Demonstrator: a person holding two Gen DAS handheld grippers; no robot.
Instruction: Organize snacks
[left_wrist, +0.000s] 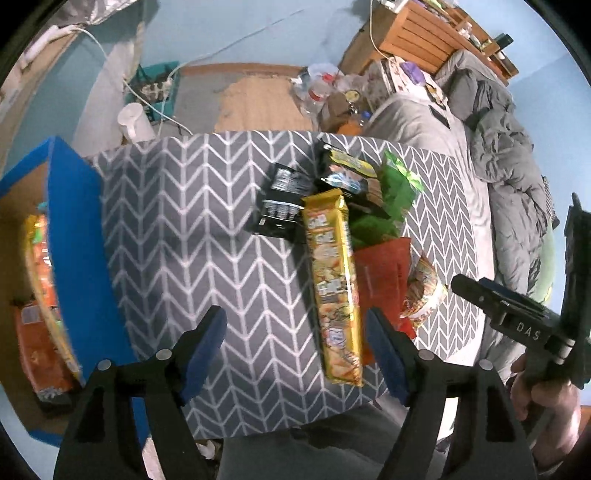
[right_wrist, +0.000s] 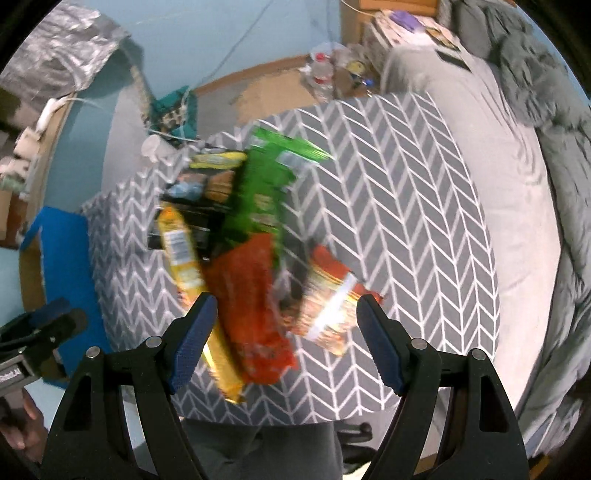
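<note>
Left wrist, yellow packet (left_wrist: 334, 284) between open tool (left_wrist: 297, 354) fingers

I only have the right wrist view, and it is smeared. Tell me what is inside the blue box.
Observer: The left wrist view looks down into the blue box: orange packets already lie in it.
Operator: Now report the left gripper.
Observer: The left gripper is open and holds nothing. The long yellow pack shows between its fingers, nearer the one on the picture's right.
</note>
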